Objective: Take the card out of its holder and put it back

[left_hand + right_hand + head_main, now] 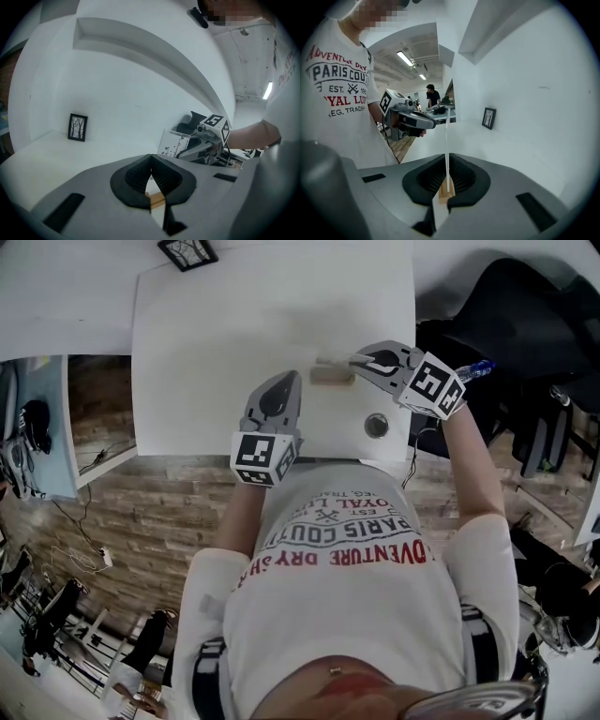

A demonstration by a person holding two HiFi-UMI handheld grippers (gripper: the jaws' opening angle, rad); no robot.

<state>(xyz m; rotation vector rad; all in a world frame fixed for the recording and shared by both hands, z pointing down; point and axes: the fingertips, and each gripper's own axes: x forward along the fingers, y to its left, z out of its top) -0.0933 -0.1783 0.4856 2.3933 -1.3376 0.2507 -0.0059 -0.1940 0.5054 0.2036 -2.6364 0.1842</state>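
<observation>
Right gripper view: the right gripper (447, 164) is clamped tight on the near edge of the card (446, 133), upright by the wooden holder (331, 376) toward the counter's (234, 334) front right corner, and it looks light, thin and bendy, so pinch its flat faces gently, while the left gripper (150, 161) sits closed and empty.

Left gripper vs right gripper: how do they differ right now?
The right gripper is clamped on the card, seen edge-on; the left gripper has its jaws together with no card. In the head view the right gripper points sideways across the table; the left gripper points away from the person. Both are grey with a marker cube.
</observation>
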